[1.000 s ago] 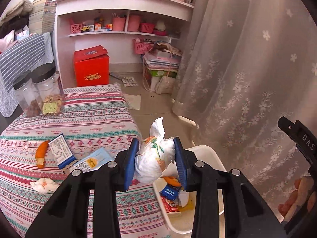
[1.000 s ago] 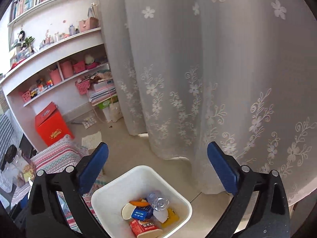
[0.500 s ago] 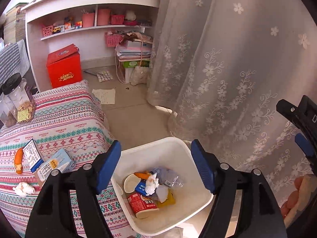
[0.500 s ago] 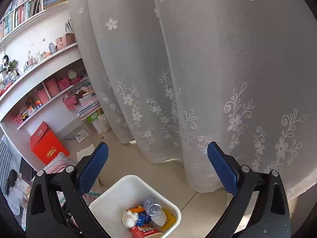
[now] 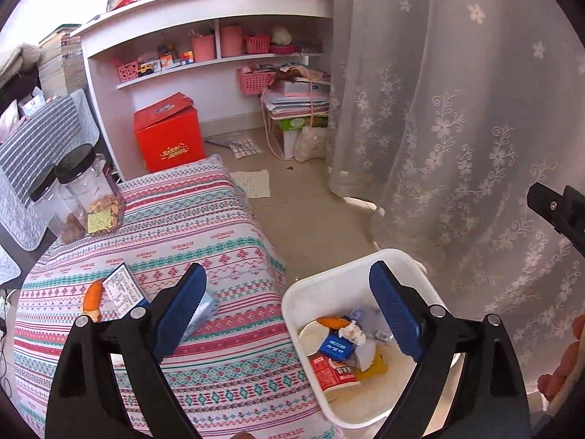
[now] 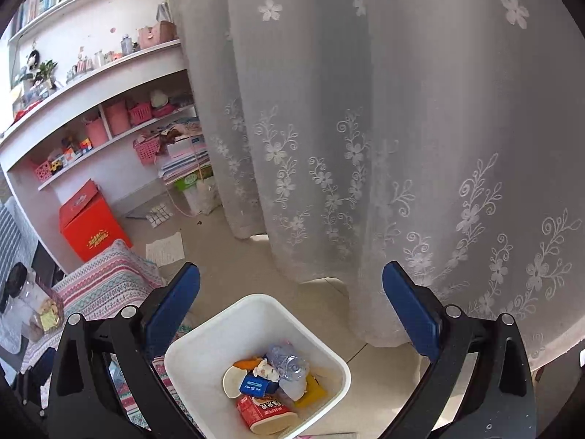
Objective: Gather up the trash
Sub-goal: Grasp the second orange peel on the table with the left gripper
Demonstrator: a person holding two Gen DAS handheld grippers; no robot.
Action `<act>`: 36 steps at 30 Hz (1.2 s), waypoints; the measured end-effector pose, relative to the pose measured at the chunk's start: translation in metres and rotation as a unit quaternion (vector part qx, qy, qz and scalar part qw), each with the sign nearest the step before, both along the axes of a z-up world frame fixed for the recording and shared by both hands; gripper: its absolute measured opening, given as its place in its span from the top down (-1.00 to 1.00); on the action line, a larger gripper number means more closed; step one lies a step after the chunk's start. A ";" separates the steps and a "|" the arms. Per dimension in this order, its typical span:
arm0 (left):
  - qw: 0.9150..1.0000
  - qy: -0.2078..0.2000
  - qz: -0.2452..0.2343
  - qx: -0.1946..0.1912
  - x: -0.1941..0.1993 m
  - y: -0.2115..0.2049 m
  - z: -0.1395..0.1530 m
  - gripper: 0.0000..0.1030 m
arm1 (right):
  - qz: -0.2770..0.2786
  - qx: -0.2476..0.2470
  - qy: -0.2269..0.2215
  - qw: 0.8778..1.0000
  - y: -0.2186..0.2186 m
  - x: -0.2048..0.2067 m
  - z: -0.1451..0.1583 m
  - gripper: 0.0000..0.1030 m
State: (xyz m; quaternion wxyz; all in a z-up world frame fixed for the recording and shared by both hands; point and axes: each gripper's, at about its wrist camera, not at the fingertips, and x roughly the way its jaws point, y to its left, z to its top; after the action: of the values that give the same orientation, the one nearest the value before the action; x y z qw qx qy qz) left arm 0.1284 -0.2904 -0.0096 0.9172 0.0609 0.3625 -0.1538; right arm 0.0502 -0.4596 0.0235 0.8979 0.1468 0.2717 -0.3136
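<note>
Left gripper (image 5: 285, 314) spread wide, empty. Orange peel (image 5: 91, 298) and small carton (image 5: 122, 289) on patterned table cover (image 5: 219, 219), left of fingers, nearer than right gripper (image 6: 290, 311), also empty, above white bin (image 6: 256, 301).

Hidden by left gripper's (image 5: 287, 305) blue pad: most of pale blue packet (image 5: 206, 307) on striped cloth (image 5: 204, 226). Cut by frame edge, right side of left view: a hand (image 5: 565, 362), fingertips only. Under crumpled tissue (image 5: 353, 331) and blue carton (image 5: 336, 345) in white bin (image 5: 292, 301): lower trash, unidentifiable. Print on red carton (image 6: 265, 411) too small to read. Near corner of bin cut off in right view, below right gripper (image 6: 290, 309).
</note>
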 end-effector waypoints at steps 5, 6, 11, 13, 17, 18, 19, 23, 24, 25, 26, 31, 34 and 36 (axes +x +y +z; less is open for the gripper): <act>1.000 -0.005 0.030 -0.003 0.009 0.042 0.005 -0.71 | 0.038 -0.030 0.017 0.999 0.037 0.016 -0.002 -0.86; 0.999 -0.006 0.035 -0.004 0.011 0.050 0.006 -0.72 | 0.046 -0.034 0.021 0.998 0.044 0.021 -0.003 -0.86; 0.998 -0.004 0.061 0.002 0.022 0.087 0.006 -0.74 | 0.089 -0.056 0.043 0.994 0.084 0.038 -0.009 -0.86; 0.997 0.001 0.071 0.006 0.027 0.101 0.003 -0.74 | 0.104 -0.060 0.047 0.992 0.099 0.044 -0.011 -0.86; 0.995 0.018 0.093 0.013 0.037 0.128 -0.008 -0.74 | 0.133 -0.058 0.054 0.988 0.128 0.058 -0.014 -0.86; 0.995 0.023 0.098 0.014 0.040 0.136 -0.010 -0.74 | 0.140 -0.056 0.056 0.987 0.135 0.062 -0.014 -0.86; 0.994 0.026 0.103 0.017 0.043 0.143 -0.013 -0.74 | 0.147 -0.055 0.056 0.986 0.143 0.065 -0.015 -0.86; 0.991 0.037 0.125 0.024 0.056 0.173 -0.020 -0.74 | 0.176 -0.044 0.058 0.982 0.175 0.080 -0.017 -0.86; 0.990 0.043 0.130 0.025 0.061 0.180 -0.024 -0.74 | 0.183 -0.038 0.059 0.981 0.182 0.084 -0.018 -0.86; 0.989 0.052 0.135 0.026 0.066 0.189 -0.028 -0.74 | 0.190 -0.034 0.060 0.979 0.190 0.087 -0.018 -0.86; 0.988 0.062 0.141 0.029 0.072 0.197 -0.034 -0.74 | 0.197 -0.030 0.061 0.978 0.195 0.090 -0.019 -0.86; 0.979 0.127 0.156 0.045 0.104 0.237 -0.070 -0.73 | 0.226 -0.024 0.069 0.971 0.218 0.101 -0.024 -0.86; 0.970 0.168 0.171 0.032 0.119 0.260 -0.096 -0.68 | 0.232 -0.021 0.079 0.969 0.223 0.107 -0.028 -0.86; 0.964 0.195 0.179 0.012 0.129 0.273 -0.109 -0.58 | 0.231 -0.015 0.085 0.969 0.224 0.111 -0.031 -0.86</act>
State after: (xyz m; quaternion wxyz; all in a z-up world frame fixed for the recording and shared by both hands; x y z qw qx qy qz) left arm 0.2574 -0.0176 -0.1190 0.8408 -0.0253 0.5408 0.0080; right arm 0.1616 -0.2355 -0.0073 0.9217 0.0387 0.3692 -0.1127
